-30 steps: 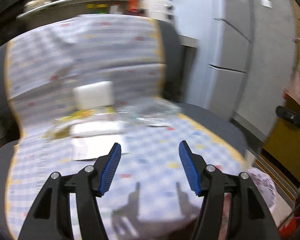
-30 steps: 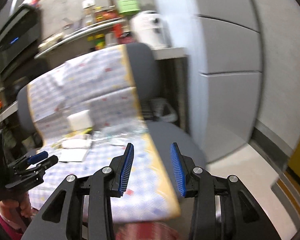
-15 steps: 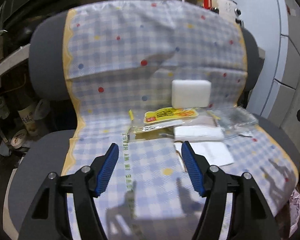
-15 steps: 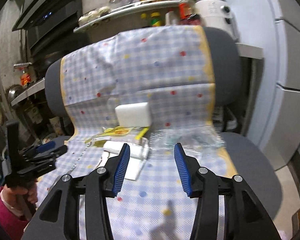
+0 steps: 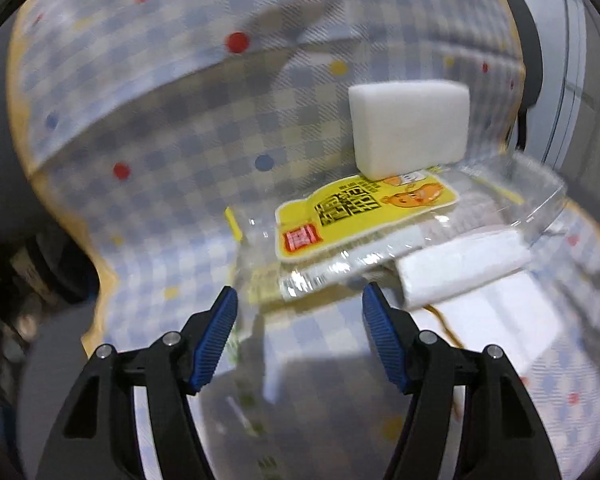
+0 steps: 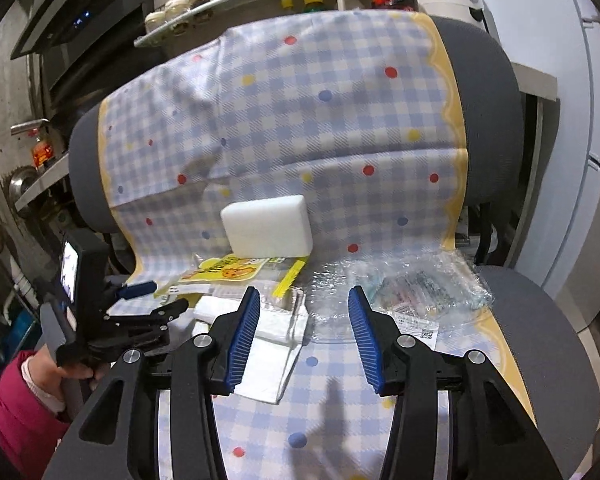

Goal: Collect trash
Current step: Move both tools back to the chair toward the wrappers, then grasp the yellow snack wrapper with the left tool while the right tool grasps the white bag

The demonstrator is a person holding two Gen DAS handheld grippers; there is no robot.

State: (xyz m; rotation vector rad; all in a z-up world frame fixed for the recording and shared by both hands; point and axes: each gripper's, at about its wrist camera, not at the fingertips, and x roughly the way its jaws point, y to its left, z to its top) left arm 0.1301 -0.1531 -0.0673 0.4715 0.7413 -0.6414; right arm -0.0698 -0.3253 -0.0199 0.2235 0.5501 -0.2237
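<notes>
Your left hand-held gripper (image 5: 296, 320) gapes empty just short of the yellow wrapper (image 5: 364, 216); your right hand-held gripper (image 6: 304, 328), jaws just widened, hovers empty over the clear plastic (image 6: 412, 284).

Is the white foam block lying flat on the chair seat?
No, the white foam block stands on its long edge, leaning against the checked cloth on the chair's backrest, behind the yellow wrapper.

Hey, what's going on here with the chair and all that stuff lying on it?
A person holds a gripper in each hand over a cloth-covered chair strewn with trash. The left gripper, open, is nearing the yellow snack wrapper. The right gripper, whose fingers have just been opening, faces the clear plastic bag. Nothing is picked up yet.
</notes>
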